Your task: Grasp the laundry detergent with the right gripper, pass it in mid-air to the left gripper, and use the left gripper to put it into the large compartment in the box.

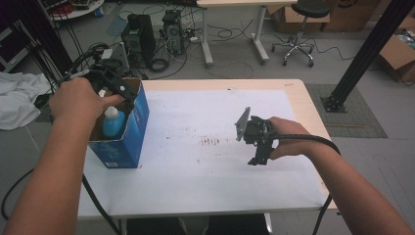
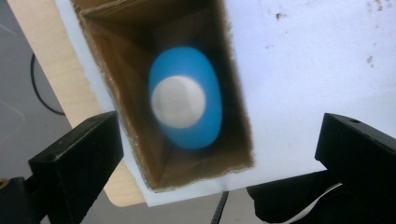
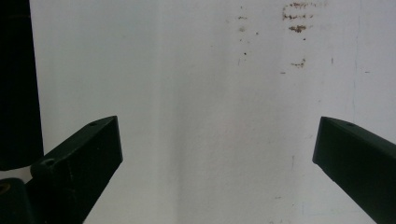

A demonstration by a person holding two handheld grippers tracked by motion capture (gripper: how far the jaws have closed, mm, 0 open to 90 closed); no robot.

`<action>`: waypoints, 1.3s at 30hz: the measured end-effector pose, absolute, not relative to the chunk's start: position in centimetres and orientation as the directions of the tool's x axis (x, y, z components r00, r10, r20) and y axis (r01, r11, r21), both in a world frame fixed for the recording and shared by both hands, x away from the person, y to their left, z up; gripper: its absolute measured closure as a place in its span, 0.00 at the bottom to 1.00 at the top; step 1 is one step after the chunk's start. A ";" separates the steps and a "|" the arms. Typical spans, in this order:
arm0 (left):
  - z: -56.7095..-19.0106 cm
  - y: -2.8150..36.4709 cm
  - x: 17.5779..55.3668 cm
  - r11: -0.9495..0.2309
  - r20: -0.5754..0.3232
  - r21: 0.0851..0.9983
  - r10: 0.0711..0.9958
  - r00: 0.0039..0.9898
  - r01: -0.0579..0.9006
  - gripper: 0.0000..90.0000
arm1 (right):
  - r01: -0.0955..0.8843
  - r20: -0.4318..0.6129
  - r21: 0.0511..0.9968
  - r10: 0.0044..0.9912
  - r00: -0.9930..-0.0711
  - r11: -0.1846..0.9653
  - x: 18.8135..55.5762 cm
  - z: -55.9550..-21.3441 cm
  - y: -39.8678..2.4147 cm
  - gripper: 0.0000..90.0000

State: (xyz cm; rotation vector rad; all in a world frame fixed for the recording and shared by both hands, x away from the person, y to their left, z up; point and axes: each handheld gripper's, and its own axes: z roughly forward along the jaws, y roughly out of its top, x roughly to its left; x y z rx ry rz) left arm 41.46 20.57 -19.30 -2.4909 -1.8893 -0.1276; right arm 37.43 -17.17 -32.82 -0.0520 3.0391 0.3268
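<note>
- Broadly, the table [image 1: 298,98] carries a white sheet [image 1: 205,171] with small brown stains [image 1: 209,142] near its middle; beyond it the floor holds computer towers [image 1: 139,36], loose cables, a stool [image 1: 299,29] and cardboard cartons [image 1: 399,56]; none of these lies in the working path.
- Blue carton [image 1: 129,134]: stands upright at the sheet's left edge, top open; its brown inner walls fit closely round its content.
- Blue bottle [image 2: 187,100]: stands upright inside the blue carton, white cap upward, blurred in the left gripper view; it appears set down and free.
- Left gripper [image 1: 117,88]: held over the carton's mouth, pointing down; jaws spread wide on either side of the opening, nothing between the pads.
- Right gripper [image 1: 258,144]: held over bare sheet, well apart from the carton; jaws wide apart and empty.
- Step in hand, as judged: the placing of the bottle into the carton looks complete, with the left gripper released above it.
- Next move, as judged: a straight lift clear of the carton; the rim is the one obstacle, since a jaw catching it could tip the carton.
</note>
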 end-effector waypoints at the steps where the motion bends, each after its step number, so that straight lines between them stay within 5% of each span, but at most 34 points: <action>1: -19.2 20.4 41.4 -0.277 0.073 0.044 0.959 0.273 0.960 0.00 | -0.042 -0.087 0.211 -0.024 -0.996 0.976 37.5 -32.8 -17.2 0.01; 14: -17.1 17.4 40.3 -0.460 0.049 0.112 0.888 0.457 0.881 0.00 | -0.043 -0.086 0.211 -0.025 -0.996 0.977 37.5 -32.8 -17.3 0.01; 27: -17.8 10.3 37.7 -0.821 0.073 0.051 0.571 0.818 0.569 0.00 | -0.031 -0.073 0.199 -0.017 -0.997 0.979 37.6 -33.4 -17.5 0.00; 39: -19.3 7.3 36.3 -0.941 0.030 0.030 0.337 0.941 0.336 0.00 | -0.025 -0.071 0.160 -0.014 -0.997 0.987 37.5 -33.0 -17.4 0.00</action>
